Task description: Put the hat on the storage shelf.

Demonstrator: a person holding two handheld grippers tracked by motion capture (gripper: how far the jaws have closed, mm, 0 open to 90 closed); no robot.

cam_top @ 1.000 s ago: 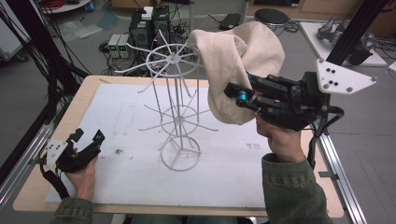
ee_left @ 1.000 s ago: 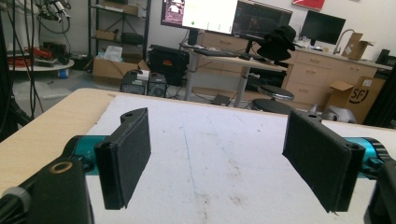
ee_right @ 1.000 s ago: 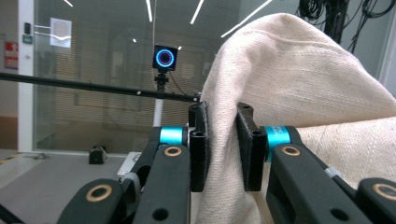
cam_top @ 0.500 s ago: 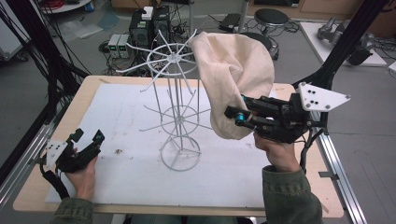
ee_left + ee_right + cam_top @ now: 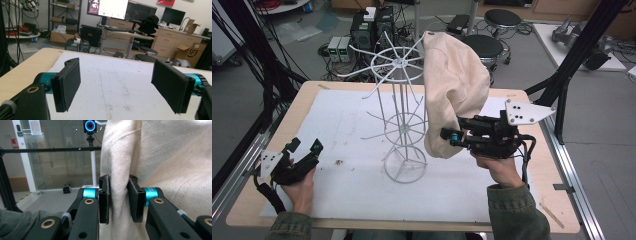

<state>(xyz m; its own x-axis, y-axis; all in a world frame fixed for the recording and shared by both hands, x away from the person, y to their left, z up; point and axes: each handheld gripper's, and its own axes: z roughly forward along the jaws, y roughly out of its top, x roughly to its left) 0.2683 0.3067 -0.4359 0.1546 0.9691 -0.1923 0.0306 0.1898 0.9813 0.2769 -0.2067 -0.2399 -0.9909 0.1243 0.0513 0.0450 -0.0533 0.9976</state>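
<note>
A cream cloth bag [image 5: 457, 85] hangs from an upper arm of a white wire rack [image 5: 404, 125] that stands mid-table. My right gripper [image 5: 449, 136] is at the bag's lower edge, to the right of the rack. In the right gripper view the gripper [image 5: 119, 198] is shut on a vertical fold of the cream cloth [image 5: 170, 162]. My left gripper [image 5: 304, 147] rests low at the table's front left, far from the rack. Its jaws stand wide apart in the left gripper view [image 5: 117, 85], with nothing between them.
A white mat [image 5: 347, 125] covers most of the wooden table [image 5: 532, 180]. The rack's thin arms stick out on all sides at several heights. Black frame posts [image 5: 572, 60] rise at the table's right and left. Stools and electronics stand on the floor behind.
My right gripper has come down and toward the table's front with the cloth. The bag now hangs long from the rack's top arm. The left gripper has stayed put.
</note>
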